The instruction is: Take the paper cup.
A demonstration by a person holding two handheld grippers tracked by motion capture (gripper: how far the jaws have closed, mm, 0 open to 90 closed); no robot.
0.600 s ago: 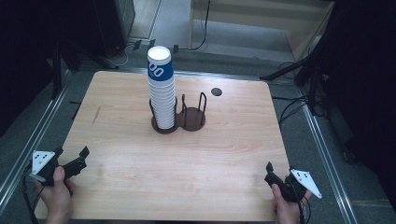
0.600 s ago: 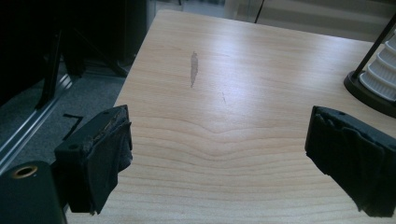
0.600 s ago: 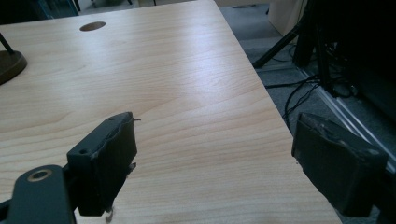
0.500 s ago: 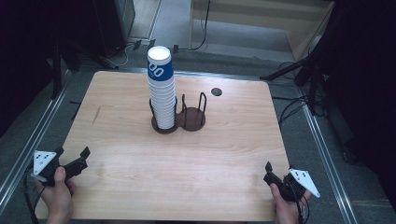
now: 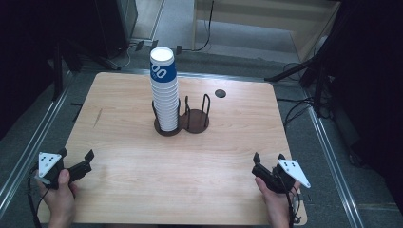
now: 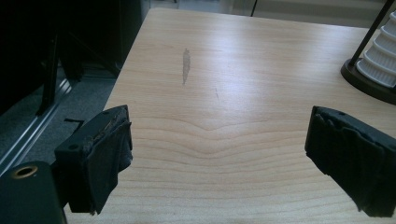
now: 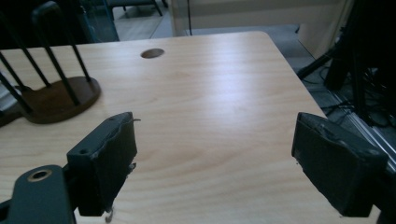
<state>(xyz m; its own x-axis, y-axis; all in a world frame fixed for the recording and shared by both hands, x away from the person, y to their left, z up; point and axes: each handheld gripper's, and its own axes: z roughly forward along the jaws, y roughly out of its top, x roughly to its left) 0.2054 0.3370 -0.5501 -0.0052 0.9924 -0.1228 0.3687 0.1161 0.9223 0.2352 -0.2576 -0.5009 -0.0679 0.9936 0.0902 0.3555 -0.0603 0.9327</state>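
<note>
Cups (image 5: 164,90) stand stacked mid-table, well apart from both grippers' wide, empty jaws.

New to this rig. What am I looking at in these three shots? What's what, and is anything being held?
No robot here: a person holds a hand-held claw in each hand. The high view looks down on the wooden table from the person's side. The left claw sits near the table's front left corner, the right claw near the front right.

The other two pictures come from cameras riding on the claws, each looking along its own two black jaws. In both, the jaws stand wide apart with bare wood between them, so nothing is held.

On the table stands a dark two-slot cup holder with upright wire posts. Its left slot carries a tall stack of paper cups, white with a blue one on top; its right slot is empty. Behind it is a small dark round hole in the tabletop.
</note>
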